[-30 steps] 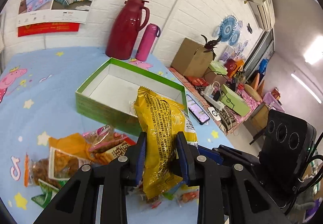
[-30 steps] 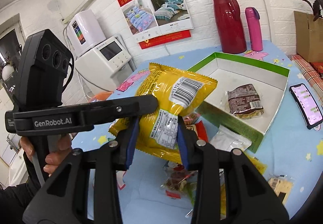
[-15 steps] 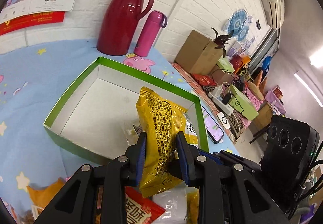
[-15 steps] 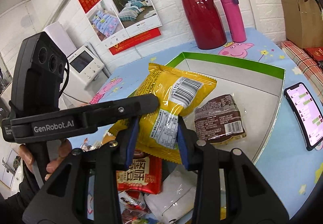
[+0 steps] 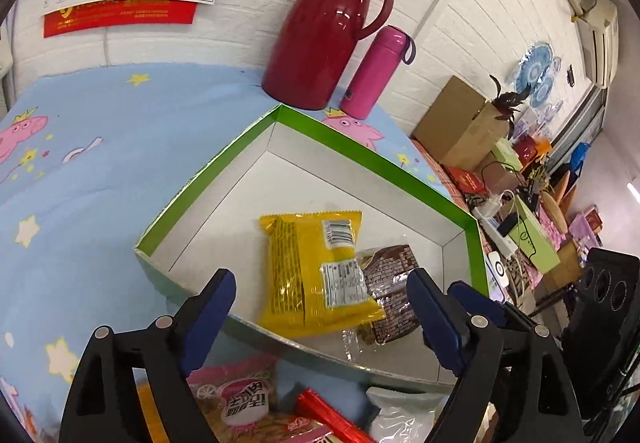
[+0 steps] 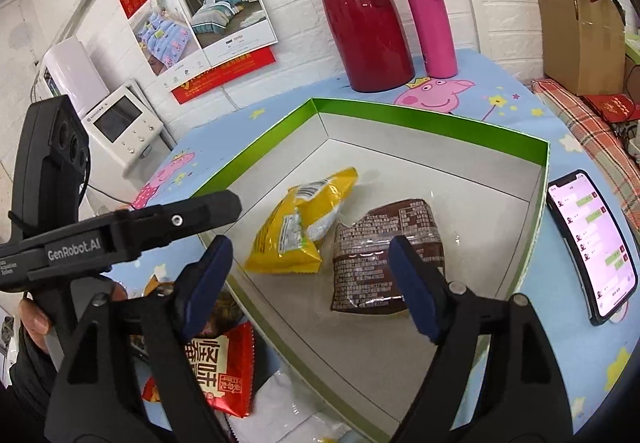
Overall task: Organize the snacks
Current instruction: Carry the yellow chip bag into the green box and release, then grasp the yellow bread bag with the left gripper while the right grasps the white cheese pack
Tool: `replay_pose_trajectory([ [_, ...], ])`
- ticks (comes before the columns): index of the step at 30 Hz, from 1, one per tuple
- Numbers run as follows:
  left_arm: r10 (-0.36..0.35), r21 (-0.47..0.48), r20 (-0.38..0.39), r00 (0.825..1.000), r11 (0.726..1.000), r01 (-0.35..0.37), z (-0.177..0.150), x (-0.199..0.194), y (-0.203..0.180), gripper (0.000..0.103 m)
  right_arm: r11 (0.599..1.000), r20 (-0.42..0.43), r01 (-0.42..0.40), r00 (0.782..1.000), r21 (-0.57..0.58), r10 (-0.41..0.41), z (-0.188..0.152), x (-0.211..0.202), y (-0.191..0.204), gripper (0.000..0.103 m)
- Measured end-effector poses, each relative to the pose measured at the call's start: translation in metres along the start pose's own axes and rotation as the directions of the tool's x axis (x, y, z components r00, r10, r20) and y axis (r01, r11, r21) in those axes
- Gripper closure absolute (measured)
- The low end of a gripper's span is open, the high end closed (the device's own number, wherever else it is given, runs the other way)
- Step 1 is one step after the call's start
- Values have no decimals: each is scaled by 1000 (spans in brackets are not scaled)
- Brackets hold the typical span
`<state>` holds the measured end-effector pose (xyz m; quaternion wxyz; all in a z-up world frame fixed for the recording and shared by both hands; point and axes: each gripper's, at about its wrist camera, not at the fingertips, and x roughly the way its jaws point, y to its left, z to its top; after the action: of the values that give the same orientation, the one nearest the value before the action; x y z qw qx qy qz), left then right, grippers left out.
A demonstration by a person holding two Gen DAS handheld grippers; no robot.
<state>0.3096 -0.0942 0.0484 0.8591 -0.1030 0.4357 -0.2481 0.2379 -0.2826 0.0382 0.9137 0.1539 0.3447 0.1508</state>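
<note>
Snacks fill two places: a yellow packet (image 5: 316, 275) and a brown packet (image 5: 390, 295) lie inside the green-rimmed box (image 5: 376, 159), while more packets stay heaped on the bench (image 5: 120, 147) at the box's near side. The yellow packet is glossy, with a crimped far edge, a barcode sticker and a white label of small print too fine to read. It touches the brown packet, which lies on its right and carries dense white print on clear-edged film.

Both grippers hover over the near wall of the box with jaws spread wide and nothing between them: the left gripper (image 5: 320, 317) and the right gripper (image 6: 310, 285).

Readable writing is scarce: "GenRobot.AI" stands on the left tool as the right wrist view shows it, and a red packet (image 6: 212, 371) bears large white Chinese characters. A pink packet (image 5: 244, 401) in the left wrist view carries Chinese characters too.

Only the right wrist view shows the phone (image 6: 590, 243) lying lit on the bench just right of the box, a white appliance (image 6: 120, 127) at far left, and a hand (image 6: 32, 323) gripping the left tool. Only the left wrist view shows a cluttered side table (image 5: 520, 219) far right. Both show the red jug (image 5: 328, 31) and pink flask (image 5: 376, 71) beyond the box.
</note>
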Motion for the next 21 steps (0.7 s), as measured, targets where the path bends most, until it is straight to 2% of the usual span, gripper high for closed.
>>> replay_pose_trajectory([
  [3, 4, 1, 7, 1000, 1000, -4, -4, -13, -3, 14, 999, 12, -20, 1000, 28, 20, -2, -14, -1, 22],
  [10, -7, 26, 26, 1000, 1000, 6, -24, -60, -24, 14, 999, 104, -41, 994, -2, 41, -17, -74, 20, 21],
  [17, 21, 46, 47, 999, 999, -23, -67, -106, -43, 14, 998, 176, -68, 982, -17, 70, -46, -131, 36, 21],
  [21, 17, 47, 53, 998, 999, -20, -95, -122, -47, 14, 999, 200, -48, 979, 1, 47, -66, -153, 34, 21],
])
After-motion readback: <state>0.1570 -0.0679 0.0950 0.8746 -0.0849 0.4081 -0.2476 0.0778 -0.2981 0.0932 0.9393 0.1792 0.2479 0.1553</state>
